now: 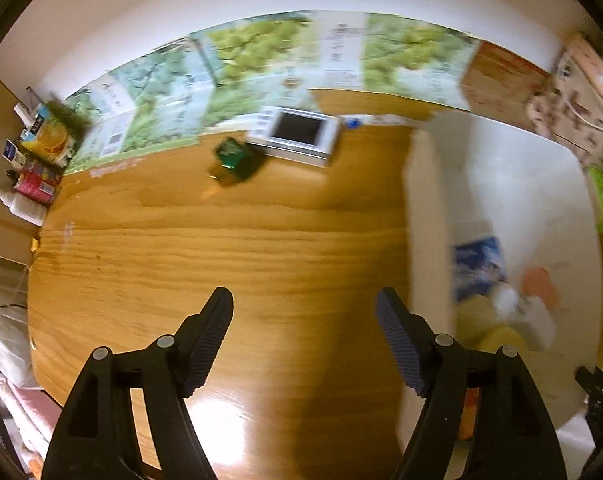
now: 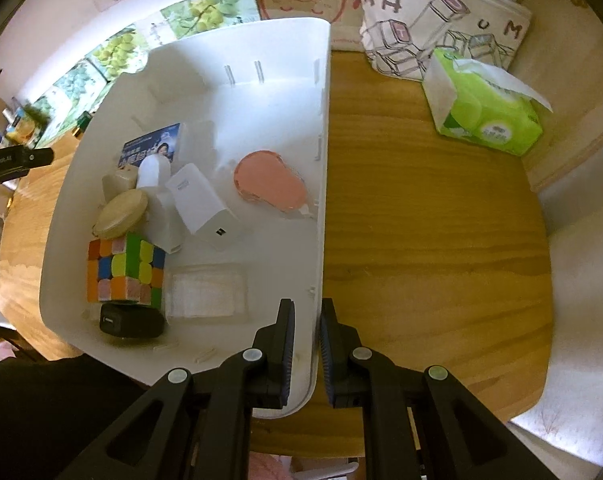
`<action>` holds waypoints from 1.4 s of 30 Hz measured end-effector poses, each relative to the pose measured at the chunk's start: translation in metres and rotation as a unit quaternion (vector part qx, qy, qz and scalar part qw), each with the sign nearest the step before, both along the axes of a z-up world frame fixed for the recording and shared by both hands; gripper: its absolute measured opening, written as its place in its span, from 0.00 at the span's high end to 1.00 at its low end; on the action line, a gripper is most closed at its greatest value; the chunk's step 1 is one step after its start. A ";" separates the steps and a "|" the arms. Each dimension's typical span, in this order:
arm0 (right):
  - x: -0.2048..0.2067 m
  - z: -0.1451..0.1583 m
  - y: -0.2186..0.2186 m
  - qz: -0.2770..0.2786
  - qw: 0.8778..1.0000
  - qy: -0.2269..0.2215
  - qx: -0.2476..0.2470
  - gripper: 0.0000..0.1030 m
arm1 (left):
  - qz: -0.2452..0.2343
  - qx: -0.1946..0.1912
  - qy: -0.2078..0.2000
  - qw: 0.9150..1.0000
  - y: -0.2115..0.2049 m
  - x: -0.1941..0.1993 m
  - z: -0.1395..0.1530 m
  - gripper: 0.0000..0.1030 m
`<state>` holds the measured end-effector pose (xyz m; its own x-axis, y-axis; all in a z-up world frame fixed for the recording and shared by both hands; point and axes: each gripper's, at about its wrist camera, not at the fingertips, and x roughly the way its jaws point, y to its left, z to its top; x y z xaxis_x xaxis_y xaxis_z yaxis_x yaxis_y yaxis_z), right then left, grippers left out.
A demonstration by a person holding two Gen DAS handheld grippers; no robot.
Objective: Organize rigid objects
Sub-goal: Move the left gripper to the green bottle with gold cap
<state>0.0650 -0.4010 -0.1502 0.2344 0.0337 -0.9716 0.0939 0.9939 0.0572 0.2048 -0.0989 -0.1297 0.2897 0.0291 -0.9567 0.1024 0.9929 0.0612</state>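
My left gripper hangs open above the bare wooden table, with nothing between its fingers. Far off on the table lie a small green box and a white device with a dark screen. The white bin is blurred at the right. In the right wrist view my right gripper is shut on the right wall of the white bin. Inside lie a colour cube, a black charger, a round wooden lid, a white adapter, a pink case and a blue card box.
A green tissue pack and a printed tote bag stand right of the bin. Cartons and small boxes crowd the table's far left corner. A fruit-print cardboard panel backs the table. A clear plastic box lies in the bin.
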 end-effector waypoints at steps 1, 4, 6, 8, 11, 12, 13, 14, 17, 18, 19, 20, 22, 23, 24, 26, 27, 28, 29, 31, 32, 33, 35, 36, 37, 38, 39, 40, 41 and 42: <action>0.000 -0.001 0.000 -0.005 1.000 0.004 -0.001 0.87 | -0.001 0.005 0.000 1.000 0.006 0.005 -0.001 0.24; -0.002 -0.003 0.002 -0.024 1.000 0.017 -0.008 0.87 | -0.005 0.015 -0.003 1.000 0.024 0.022 -0.005 0.24; -0.004 -0.004 0.002 -0.041 0.999 0.023 -0.012 0.87 | -0.010 0.014 -0.004 1.000 0.037 0.033 -0.010 0.24; -0.006 -0.002 0.001 -0.060 0.998 0.023 -0.014 0.87 | -0.015 0.011 -0.005 1.000 0.048 0.044 -0.015 0.24; -0.007 0.001 0.002 -0.088 0.996 0.022 -0.022 0.87 | -0.022 0.008 -0.008 1.000 0.061 0.060 -0.021 0.24; -0.008 0.002 0.003 -0.100 0.994 0.021 -0.025 0.87 | -0.026 0.006 -0.010 1.000 0.065 0.066 -0.023 0.24; -0.007 0.002 0.002 -0.108 0.994 0.022 -0.026 0.87 | -0.027 0.003 -0.011 1.000 0.067 0.070 -0.025 0.24; -0.008 0.001 0.002 -0.119 0.992 0.022 -0.029 0.87 | -0.031 -0.002 -0.014 0.999 0.071 0.076 -0.027 0.24; -0.010 0.001 0.004 -0.142 0.989 0.027 -0.041 0.87 | -0.042 -0.018 -0.018 0.999 0.075 0.086 -0.033 0.24; -0.010 0.001 0.005 -0.149 0.987 0.028 -0.046 0.87 | -0.047 -0.023 -0.020 0.998 0.076 0.090 -0.035 0.24; -0.010 0.000 0.006 -0.155 0.986 0.029 -0.048 0.87 | -0.052 -0.027 -0.021 0.998 0.076 0.092 -0.037 0.24; -0.011 0.000 0.007 -0.161 0.985 0.031 -0.050 0.87 | -0.058 -0.031 -0.022 0.998 0.076 0.095 -0.040 0.24; -0.013 0.000 0.008 -0.173 0.983 0.034 -0.053 0.87 | -0.067 -0.037 -0.023 0.997 0.074 0.100 -0.045 0.24; -0.014 0.000 0.008 -0.177 0.982 0.035 -0.056 0.87 | -0.071 -0.038 -0.021 0.996 0.073 0.102 -0.048 0.24; -0.014 0.000 0.009 -0.182 0.981 0.037 -0.059 0.87 | -0.074 -0.038 -0.020 0.996 0.072 0.105 -0.052 0.24; -0.014 -0.001 0.010 -0.191 0.979 0.039 -0.065 0.87 | -0.078 -0.037 -0.019 0.996 0.070 0.108 -0.057 0.24; -0.014 -0.001 0.011 -0.194 0.978 0.040 -0.067 0.87 | -0.080 -0.037 -0.019 0.996 0.069 0.110 -0.059 0.24; -0.014 0.000 0.011 -0.197 0.977 0.042 -0.070 0.87 | -0.081 -0.038 -0.019 0.996 0.069 0.111 -0.060 0.24; -0.014 -0.001 0.012 -0.199 0.976 0.044 -0.073 0.87 | -0.082 -0.040 -0.019 0.996 0.068 0.113 -0.061 0.24; -0.013 -0.001 0.012 -0.204 0.975 0.045 -0.075 0.87 | -0.082 -0.045 -0.017 0.995 0.068 0.117 -0.064 0.25; -0.014 -0.001 0.012 -0.206 0.975 0.045 -0.075 0.87 | -0.080 -0.047 -0.015 0.996 0.067 0.119 -0.065 0.25; -0.014 -0.001 0.012 -0.208 0.974 0.046 -0.076 0.87 | -0.078 -0.049 -0.015 0.996 0.067 0.121 -0.066 0.25; -0.013 -0.001 0.011 -0.210 0.973 0.048 -0.077 0.87 | -0.077 -0.053 -0.012 0.996 0.066 0.123 -0.068 0.30; -0.013 -0.001 0.012 -0.210 0.973 0.049 -0.078 0.87 | -0.076 -0.056 -0.011 0.996 0.066 0.124 -0.068 0.34; -0.012 -0.001 0.012 -0.210 0.973 0.049 -0.078 0.87 | -0.074 -0.057 -0.009 0.996 0.066 0.125 -0.068 0.39; -0.012 -0.001 0.012 -0.210 0.973 0.049 -0.078 0.87 | -0.072 -0.057 -0.007 0.996 0.065 0.126 -0.069 0.42; -0.012 -0.001 0.012 -0.209 0.974 0.050 -0.077 0.87 | -0.069 -0.056 -0.005 0.996 0.065 0.128 -0.070 0.49; -0.012 -0.002 0.012 -0.209 0.974 0.050 -0.076 0.87 | -0.065 -0.054 -0.002 0.996 0.065 0.129 -0.071 0.52; -0.011 -0.002 0.012 -0.207 0.974 0.051 -0.076 0.87 | -0.059 -0.051 -0.001 0.997 0.065 0.130 -0.072 0.55; -0.011 -0.002 0.012 -0.204 0.975 0.052 -0.075 0.87 | -0.053 -0.052 -0.001 0.997 0.065 0.131 -0.072 0.56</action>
<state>0.0543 -0.3893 -0.1523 0.0986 -0.1863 -0.9775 0.4813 0.8687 -0.1170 0.3358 -0.0334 -0.2016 0.2878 -0.1003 -0.9524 0.2069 0.9775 -0.0404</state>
